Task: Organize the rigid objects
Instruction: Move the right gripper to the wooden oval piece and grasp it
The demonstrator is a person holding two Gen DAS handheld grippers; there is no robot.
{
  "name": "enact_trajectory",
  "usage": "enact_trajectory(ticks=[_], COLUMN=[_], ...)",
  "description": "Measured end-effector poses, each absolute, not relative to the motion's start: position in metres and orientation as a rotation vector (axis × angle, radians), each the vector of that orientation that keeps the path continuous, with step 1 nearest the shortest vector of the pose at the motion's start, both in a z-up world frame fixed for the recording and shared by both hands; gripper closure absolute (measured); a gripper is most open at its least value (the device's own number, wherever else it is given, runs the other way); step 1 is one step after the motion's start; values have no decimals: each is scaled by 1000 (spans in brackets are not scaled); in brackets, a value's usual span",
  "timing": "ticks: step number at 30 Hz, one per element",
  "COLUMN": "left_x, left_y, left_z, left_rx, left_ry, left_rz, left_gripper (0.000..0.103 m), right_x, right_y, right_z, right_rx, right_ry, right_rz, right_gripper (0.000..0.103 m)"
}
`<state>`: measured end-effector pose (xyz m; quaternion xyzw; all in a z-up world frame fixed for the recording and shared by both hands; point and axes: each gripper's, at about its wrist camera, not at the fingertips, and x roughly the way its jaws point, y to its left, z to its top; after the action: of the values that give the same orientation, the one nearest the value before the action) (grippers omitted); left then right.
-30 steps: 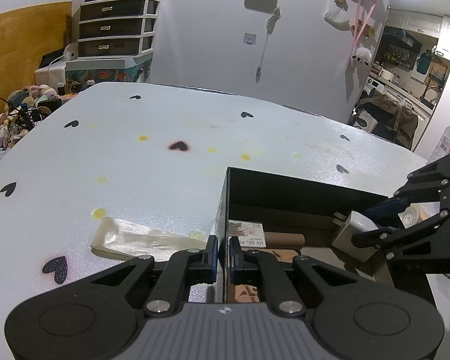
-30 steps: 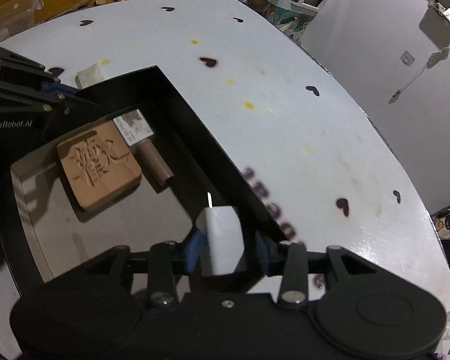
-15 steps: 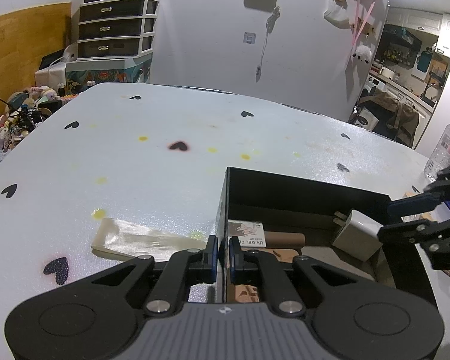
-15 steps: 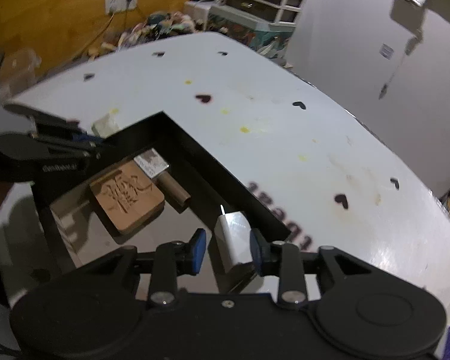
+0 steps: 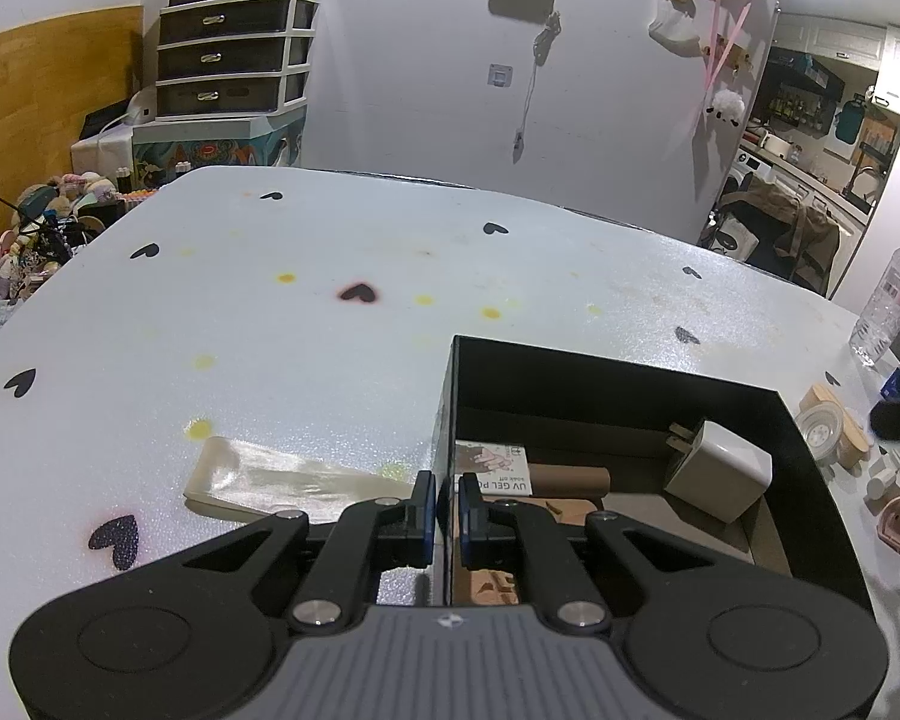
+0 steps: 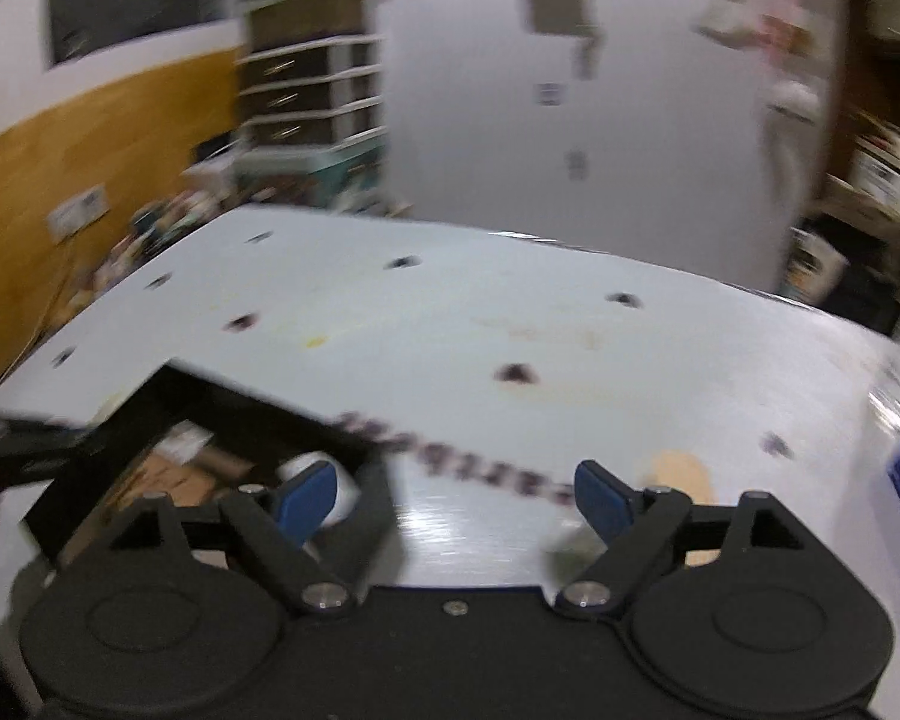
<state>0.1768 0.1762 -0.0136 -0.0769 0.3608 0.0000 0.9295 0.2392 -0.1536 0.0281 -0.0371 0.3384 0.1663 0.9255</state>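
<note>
Left tongs [image 5: 442,507] clenched on the black box [image 5: 630,372] wall, unmoved. "UV GEL PO…" is read on a card [image 5: 501,471] in the box. White charger [image 5: 717,471], gripped a second ago, now lies released in the box's right end. Right tongs [image 6: 456,495] are opening, nothing between them, swung off over the surface [image 5: 330,360]; view blurred.
</note>
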Motion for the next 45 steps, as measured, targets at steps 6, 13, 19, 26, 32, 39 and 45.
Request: enact_trajectory(ticks=[6,13,19,26,32,39,45], left_x=[177,177,176,176,176,177,177], left_y=[176,177,179,180,180,181,180], left_z=[-14,-13,-13,-13,-13,-13,-13], left_rx=[-158,-158,-158,-159,-156,-156,-156], left_ry=[739,740,740,742,742,742,742], left_rz=[0,1,1,4,5,5,5], left_gripper=[96,96,96,96,96,96,96], right_x=[264,303,324,331,332,335,340], right_y=[-202,-231,-227,-218,-213,-203,-198], right_z=[5,-29,-44,-51,-51,-49,-54], right_rx=[19,56,22,-50,-114,-204,-278], right_ry=[685,753,789,808,812,826,868], right_rz=[144,96,125,153,162,216,236], right_gripper=[36,45,45,48,49,58,61])
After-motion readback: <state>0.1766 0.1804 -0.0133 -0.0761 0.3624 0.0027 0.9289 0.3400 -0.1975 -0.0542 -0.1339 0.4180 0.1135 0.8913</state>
